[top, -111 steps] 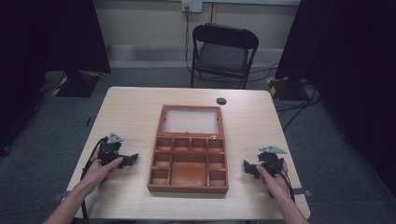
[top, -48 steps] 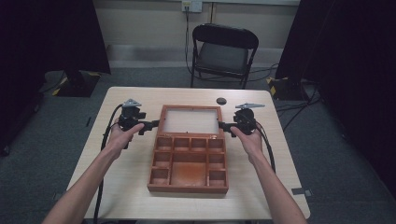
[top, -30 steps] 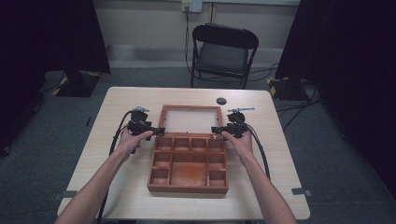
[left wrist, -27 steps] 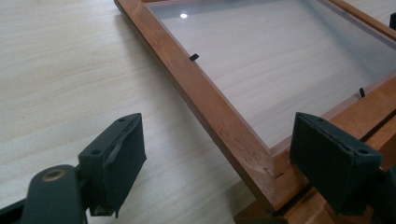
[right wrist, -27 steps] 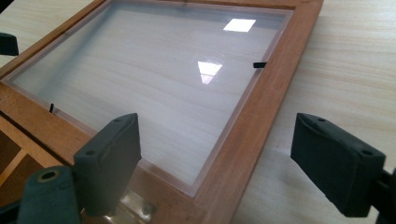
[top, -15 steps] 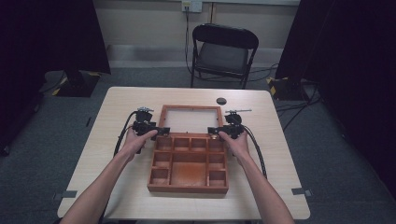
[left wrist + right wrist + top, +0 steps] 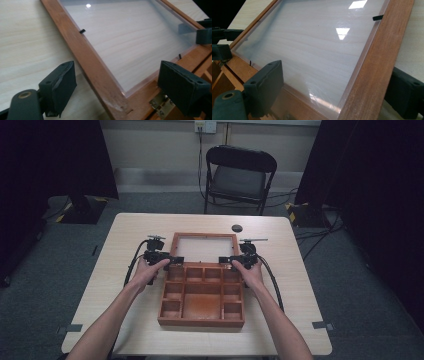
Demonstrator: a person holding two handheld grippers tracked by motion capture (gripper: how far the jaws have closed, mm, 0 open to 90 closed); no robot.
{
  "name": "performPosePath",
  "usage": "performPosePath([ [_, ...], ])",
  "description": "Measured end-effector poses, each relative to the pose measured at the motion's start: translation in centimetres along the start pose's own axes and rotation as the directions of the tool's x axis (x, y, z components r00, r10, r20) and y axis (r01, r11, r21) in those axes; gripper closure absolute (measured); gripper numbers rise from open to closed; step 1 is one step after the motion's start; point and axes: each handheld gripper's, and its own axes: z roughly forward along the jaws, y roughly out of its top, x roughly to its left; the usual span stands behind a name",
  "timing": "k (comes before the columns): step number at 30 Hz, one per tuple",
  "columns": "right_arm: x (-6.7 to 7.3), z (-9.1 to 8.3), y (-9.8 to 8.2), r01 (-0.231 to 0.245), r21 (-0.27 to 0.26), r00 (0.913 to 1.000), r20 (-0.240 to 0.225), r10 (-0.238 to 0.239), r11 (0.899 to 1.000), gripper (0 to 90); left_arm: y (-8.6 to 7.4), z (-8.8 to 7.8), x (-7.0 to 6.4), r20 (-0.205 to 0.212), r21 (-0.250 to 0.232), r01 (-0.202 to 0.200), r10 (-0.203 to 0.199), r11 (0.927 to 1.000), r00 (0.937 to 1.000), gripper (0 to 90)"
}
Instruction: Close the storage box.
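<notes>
A wooden box with several compartments lies in the middle of the table, its hinged lid folded back flat with a clear pane in it. In the high view my left gripper sits at the lid's left rail close to the hinge line, and my right gripper at the right rail. In the left gripper view my left gripper stands open astride the wooden rail, a brass hinge beside it. My right gripper is open astride the other rail, one jaw over the pane.
A small black round object lies on the table behind the lid. A black folding chair stands beyond the far edge. Cables trail from both grippers along the box's sides. Dark curtains hang left and right.
Both hands have moved from the table's near corners forward and inward. The grippers have come from beside the lid's far corners down to its side rails near the hinges.
</notes>
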Motion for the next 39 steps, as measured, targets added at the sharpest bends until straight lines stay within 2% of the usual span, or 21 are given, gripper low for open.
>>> performPosePath([
  [7, 0.0, -0.1, -0.1, 0.009, -0.006, 0.9999, 0.004, -0.009, 1.000, 10.7, 0.1, 0.1, -0.1, -0.001, 0.004, 0.002, -0.002, 1.0000, 1.0000, 11.9],
  [12, 0.2, -0.4, 0.0, 0.032, -0.020, 0.9993, 0.021, -0.032, 0.999, 11.5, 0.1, 0.1, -0.1, -0.002, 0.001, -0.004, 0.004, 1.0000, 1.0000, 11.9],
  [15, 0.2, -1.0, 0.1, 0.055, -0.023, 0.9979, 0.037, -0.054, 0.998, 16.3, 0.1, 0.0, -0.1, -0.002, 0.003, -0.005, 0.005, 1.0000, 1.0000, 12.2],
  [18, 0.1, -1.4, 0.1, 0.057, -0.035, 0.9979, 0.033, -0.056, 0.998, 20.6, 0.2, 0.1, -0.2, 0.007, 0.006, -0.001, 0.001, 1.0000, 1.0000, 12.4],
  [22, 0.1, -1.5, 0.0, 0.064, -0.052, 0.9973, 0.039, -0.062, 0.997, 21.5, 0.2, 0.0, -0.2, 0.008, 0.002, -0.012, 0.012, 0.9999, 0.9999, 13.8],
  [24, 0.3, -1.7, 0.1, 0.071, -0.067, 0.9965, 0.048, -0.068, 0.995, 24.4, 0.2, -0.3, -0.2, 0.010, -0.014, -0.037, 0.037, 0.9992, 0.9993, 15.6],
  [25, 0.3, -1.7, 0.1, 0.071, -0.067, 0.9965, 0.048, -0.068, 0.995, 24.4, 0.2, -0.3, -0.2, 0.010, -0.014, -0.037, 0.037, 0.9992, 0.9993, 17.1],
  [27, 0.2, -2.1, 0.2, 0.077, -0.093, 0.9962, 0.048, -0.073, 0.993, 30.7, 0.2, -0.4, -0.1, 0.025, -0.019, -0.044, 0.044, 0.9989, 0.9987, 19.4],
  [28, 0.2, -2.1, 0.2, 0.077, -0.093, 0.9962, 0.048, -0.073, 0.993, 30.7, 0.2, -0.5, -0.2, 0.021, -0.022, -0.050, 0.050, 0.9985, 0.9985, 19.4],
  [30, 0.1, -2.7, 0.4, 0.053, -0.114, 0.9985, 0.016, -0.052, 0.992, 32.2, 0.3, -0.7, -0.6, 0.007, -0.034, -0.060, 0.060, 0.9976, 0.9982, 22.5],
  [32, 0.2, -3.0, 0.5, 0.058, -0.126, 0.9983, 0.014, -0.057, 0.990, 34.4, 0.5, -0.9, -0.7, -0.007, -0.045, -0.075, 0.074, 0.9962, 0.9972, 24.7],
  [34, 0.3, -3.2, 0.6, 0.066, -0.136, 0.9978, 0.011, -0.065, 0.988, 34.7, 0.5, -1.1, -0.7, -0.002, -0.056, -0.062, 0.062, 0.9966, 0.9981, 26.7],
  [39, 0.6, -3.7, 0.6, 0.077, -0.153, 0.9970, 0.018, -0.075, 0.985, 37.8, 0.7, -1.5, -0.8, 0.002, -0.066, -0.058, 0.058, 0.9962, 0.9983, 29.4],
])
